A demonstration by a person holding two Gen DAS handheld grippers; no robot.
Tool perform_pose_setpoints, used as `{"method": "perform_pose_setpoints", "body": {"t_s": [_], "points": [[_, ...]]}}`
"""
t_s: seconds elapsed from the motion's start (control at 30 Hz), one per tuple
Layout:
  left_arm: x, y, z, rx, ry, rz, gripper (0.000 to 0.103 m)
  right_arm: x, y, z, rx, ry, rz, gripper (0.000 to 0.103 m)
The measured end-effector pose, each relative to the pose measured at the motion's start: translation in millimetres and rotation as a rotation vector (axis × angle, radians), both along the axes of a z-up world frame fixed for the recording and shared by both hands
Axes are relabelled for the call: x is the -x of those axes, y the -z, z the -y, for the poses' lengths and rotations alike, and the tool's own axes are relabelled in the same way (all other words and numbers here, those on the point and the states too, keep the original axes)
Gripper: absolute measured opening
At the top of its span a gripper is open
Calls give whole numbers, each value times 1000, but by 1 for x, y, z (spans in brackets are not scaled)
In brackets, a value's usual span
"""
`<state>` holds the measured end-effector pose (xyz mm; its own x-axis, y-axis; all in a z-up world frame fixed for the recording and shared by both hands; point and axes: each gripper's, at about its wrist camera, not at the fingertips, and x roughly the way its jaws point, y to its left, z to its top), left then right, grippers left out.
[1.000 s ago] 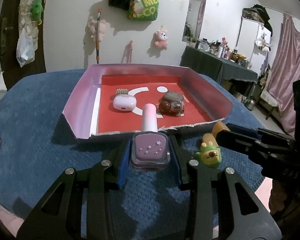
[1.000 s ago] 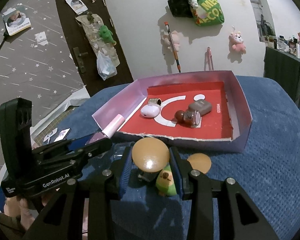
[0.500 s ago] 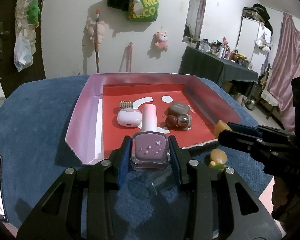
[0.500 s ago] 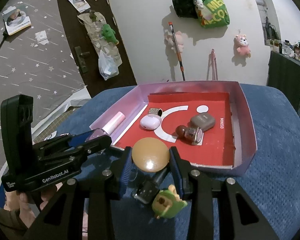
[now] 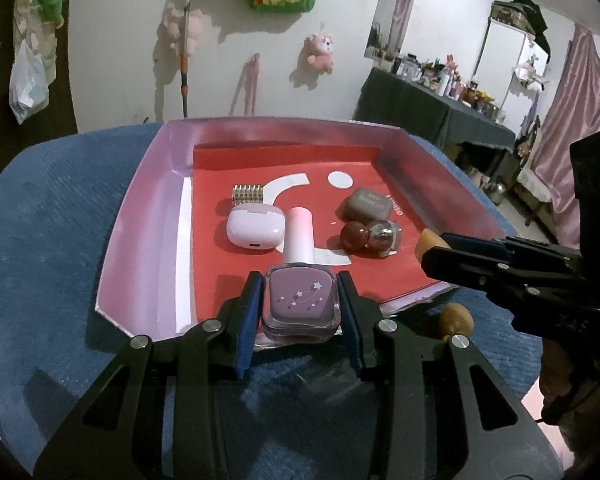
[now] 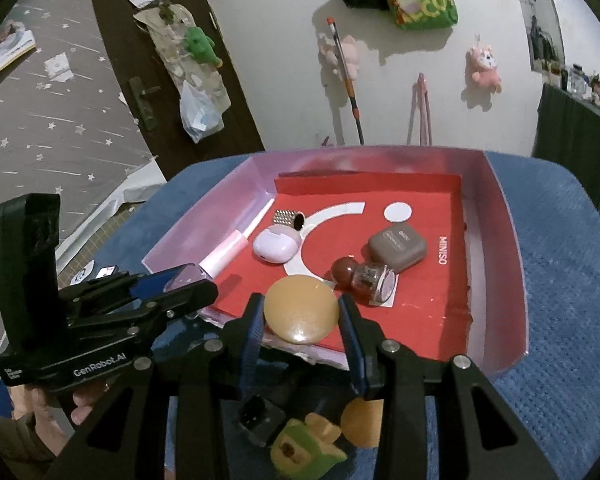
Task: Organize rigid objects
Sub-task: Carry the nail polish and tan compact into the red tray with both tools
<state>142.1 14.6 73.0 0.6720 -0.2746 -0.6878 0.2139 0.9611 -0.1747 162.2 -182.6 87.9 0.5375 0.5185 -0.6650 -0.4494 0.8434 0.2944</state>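
Note:
My left gripper (image 5: 300, 312) is shut on a purple nail polish bottle (image 5: 300, 300) with a pink cap, held over the near edge of the pink-walled red tray (image 5: 148, 216). My right gripper (image 6: 302, 326) is shut on a tan round disc (image 6: 301, 307), from which a green figure (image 6: 304, 448) dangles; it hovers over the tray's near edge (image 6: 496, 280). In the tray lie a white earbud case (image 5: 254, 229), a grey case (image 5: 368, 203), a small jar with a brown ball stopper (image 5: 370, 235) and a silver ribbed cylinder (image 5: 247, 193).
The tray rests on a blue cloth-covered table (image 5: 48, 220). A second tan disc (image 5: 455, 317) shows below the right gripper. A door and a wall with hanging toys stand behind; a dark table with bottles (image 5: 440, 108) is at the far right.
Both grippers have lifted and moved forward from the blue cloth to over the tray's near edge, each still holding its object. The green figure now hangs below the right gripper.

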Motion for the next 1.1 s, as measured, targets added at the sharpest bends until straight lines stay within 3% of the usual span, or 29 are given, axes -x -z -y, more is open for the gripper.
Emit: {"method": "perform_pose_setpoints", "body": {"t_s": [0.43, 0.73, 1.1], "points": [[-36, 22, -1, 19, 45, -123, 34, -33, 29, -8, 72, -7, -111, 40], [-59, 32, 3, -12, 43, -158, 34, -50, 39, -15, 115, -14, -123, 40], [-78, 40, -3, -39, -8, -149, 34, -62, 42, -16, 177, 41, -68, 40]]}}
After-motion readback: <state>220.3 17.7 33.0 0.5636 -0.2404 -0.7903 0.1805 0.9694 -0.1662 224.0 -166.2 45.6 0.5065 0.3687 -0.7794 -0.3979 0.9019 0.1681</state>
